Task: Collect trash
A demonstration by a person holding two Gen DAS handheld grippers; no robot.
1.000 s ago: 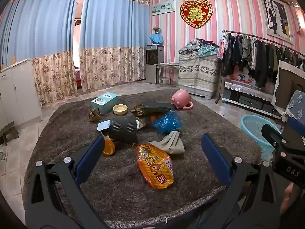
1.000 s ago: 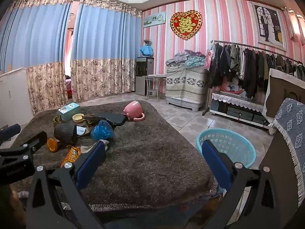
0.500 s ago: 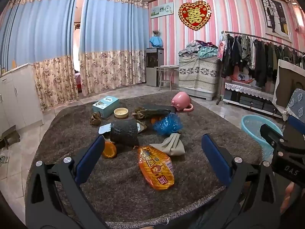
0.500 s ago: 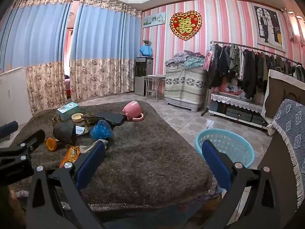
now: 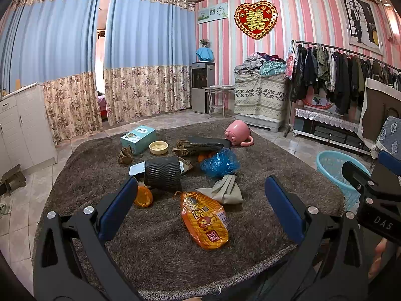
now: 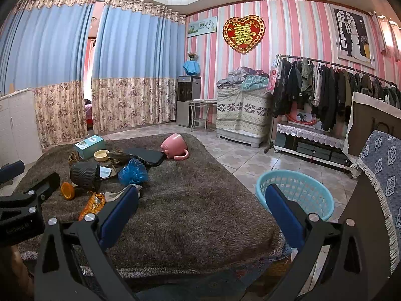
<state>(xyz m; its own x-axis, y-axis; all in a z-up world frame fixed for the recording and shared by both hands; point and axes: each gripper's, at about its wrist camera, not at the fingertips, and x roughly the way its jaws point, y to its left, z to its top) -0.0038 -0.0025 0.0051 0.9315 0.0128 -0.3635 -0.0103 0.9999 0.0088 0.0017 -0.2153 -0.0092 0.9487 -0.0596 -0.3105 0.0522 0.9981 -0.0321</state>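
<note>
Two open tools [image 5: 198, 205] [image 6: 200, 209], crinkly orange wrapper [image 5: 204, 219], shaggy brown rug [image 5: 155, 235]

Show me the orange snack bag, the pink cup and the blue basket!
Snack bag [image 5: 204, 219], left wrist view, middle of the bag's printed front.
Pink cup [image 5: 236, 133], left wrist view, its side.
Blue basket [image 6: 295, 195], right wrist view, inner lattice wall.

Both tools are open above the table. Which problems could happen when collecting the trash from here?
1. The orange snack bag lies close to the grey folded cloth; the left tool might catch both.
2. The light blue plastic basket stands on the floor beside the table, so a dropped piece could miss it.
3. The crumpled blue plastic bag may slip.
</note>
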